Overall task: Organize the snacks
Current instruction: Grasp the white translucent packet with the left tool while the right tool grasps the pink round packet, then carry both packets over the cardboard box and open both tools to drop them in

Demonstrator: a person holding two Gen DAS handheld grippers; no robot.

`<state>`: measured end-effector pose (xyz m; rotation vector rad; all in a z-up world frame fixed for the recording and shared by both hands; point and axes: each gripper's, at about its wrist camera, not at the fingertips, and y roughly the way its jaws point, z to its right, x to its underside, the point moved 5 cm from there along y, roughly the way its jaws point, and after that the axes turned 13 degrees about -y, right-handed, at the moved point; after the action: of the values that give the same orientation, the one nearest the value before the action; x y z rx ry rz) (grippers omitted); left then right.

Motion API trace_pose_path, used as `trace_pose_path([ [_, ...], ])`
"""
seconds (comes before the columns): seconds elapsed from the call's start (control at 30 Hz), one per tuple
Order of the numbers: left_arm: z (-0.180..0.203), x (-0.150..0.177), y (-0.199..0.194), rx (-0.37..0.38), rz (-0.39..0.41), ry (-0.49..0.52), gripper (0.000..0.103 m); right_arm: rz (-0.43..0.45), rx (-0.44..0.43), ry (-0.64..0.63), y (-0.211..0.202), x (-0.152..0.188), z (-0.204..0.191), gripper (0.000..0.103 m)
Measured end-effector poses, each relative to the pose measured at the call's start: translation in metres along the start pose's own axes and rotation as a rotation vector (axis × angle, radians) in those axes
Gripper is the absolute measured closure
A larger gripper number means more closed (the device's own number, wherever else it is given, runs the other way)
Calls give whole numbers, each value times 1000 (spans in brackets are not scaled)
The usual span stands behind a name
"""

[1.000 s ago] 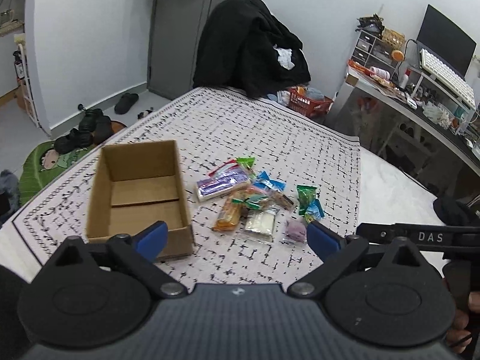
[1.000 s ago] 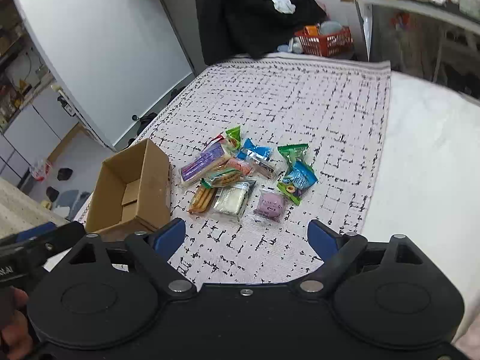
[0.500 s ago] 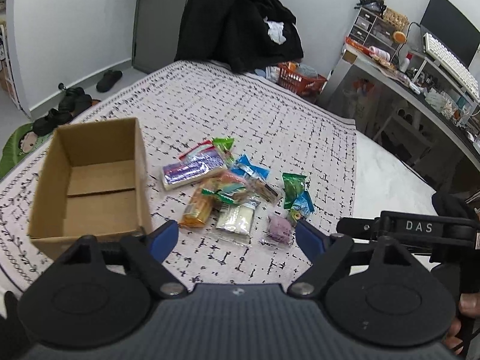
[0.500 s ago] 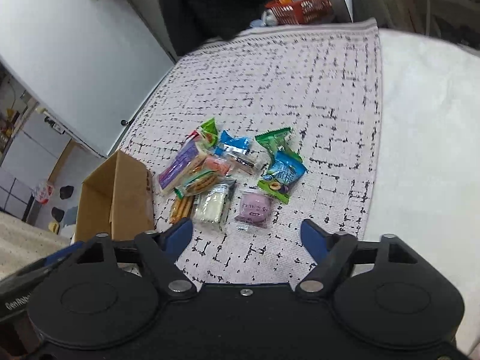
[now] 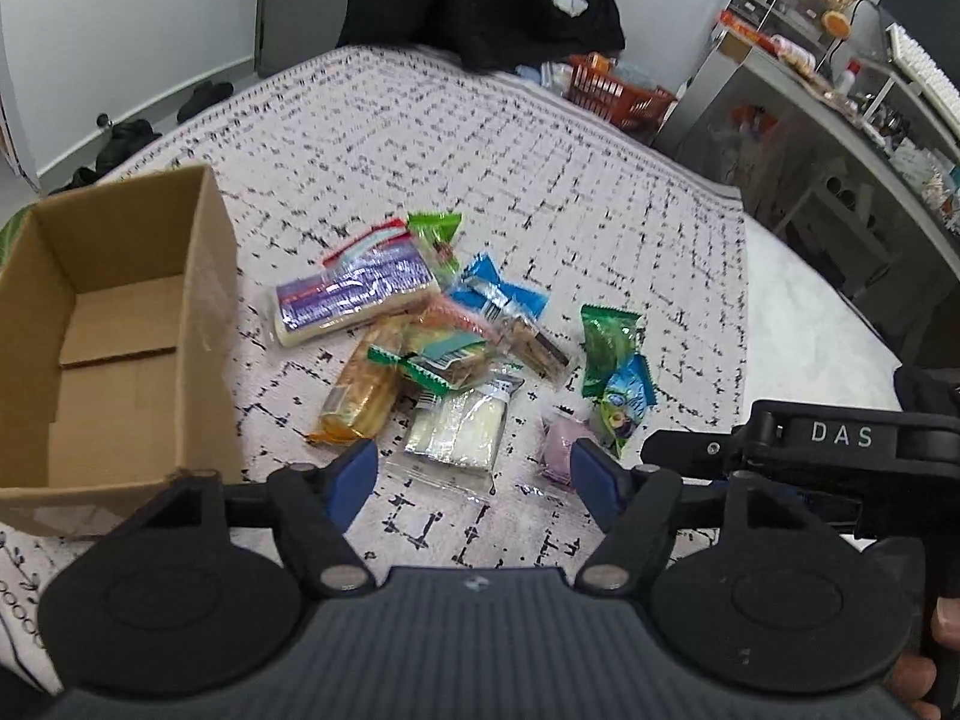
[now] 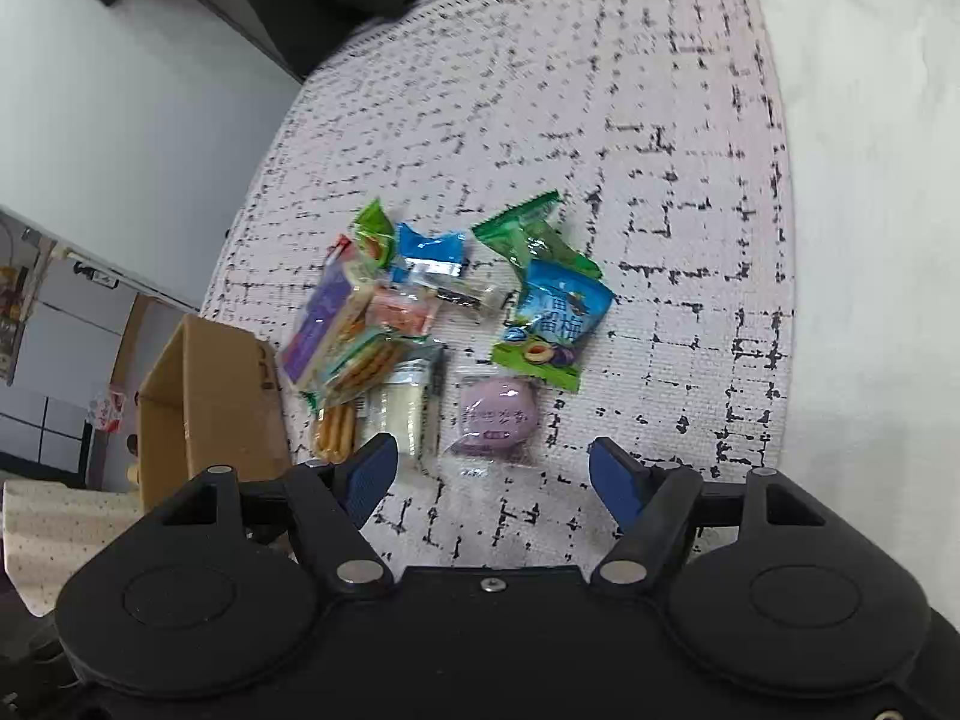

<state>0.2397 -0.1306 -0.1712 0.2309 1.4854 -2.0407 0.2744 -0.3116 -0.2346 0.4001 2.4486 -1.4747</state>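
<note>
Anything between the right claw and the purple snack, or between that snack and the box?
Nothing blocks the right claw: the purple snack lies just ahead of its open jaws. Toward the box, the white packet and orange sticks lie between, so lift over them.

Black jacket (image 5: 480, 0) heaped behind the checked white bedspread (image 5: 480, 138), orange plastic basket (image 5: 618, 93) next to a cluttered grey desk (image 5: 798, 96).

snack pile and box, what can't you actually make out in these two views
- Cardboard box, right wrist view: its inside is hidden by its own near wall and the right gripper.
- Purple round snack, left wrist view: partly covered by the left gripper's blue finger; its label is unreadable.
- Lower snacks in the pile: overlapped by upper wrappers, so a full count is uncertain.
- Wrapper print: too small and blurred in both views.
</note>
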Motion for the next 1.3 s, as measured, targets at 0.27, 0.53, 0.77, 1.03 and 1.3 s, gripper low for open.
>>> trace_pose_path([
  [0.27, 0, -1, 46, -19, -61, -4, 35, -55, -12, 32, 32, -7, 9, 34],
  [0.53, -7, -4, 80, -58, -95, -1, 35, -102, -10, 53, 56, -12, 16, 34],
  [0.77, -11, -3, 99, -59, -104, 7, 35, -117, -6, 36, 67, -15, 13, 32],
  [1.03, -12, 1, 103, -50, -117, 10, 52, -118, 36, -11, 71, -17, 0, 32],
  [1.3, -13, 9, 90, -54, -167, -14, 56, -88, 85, -61, 73, -15, -9, 70],
])
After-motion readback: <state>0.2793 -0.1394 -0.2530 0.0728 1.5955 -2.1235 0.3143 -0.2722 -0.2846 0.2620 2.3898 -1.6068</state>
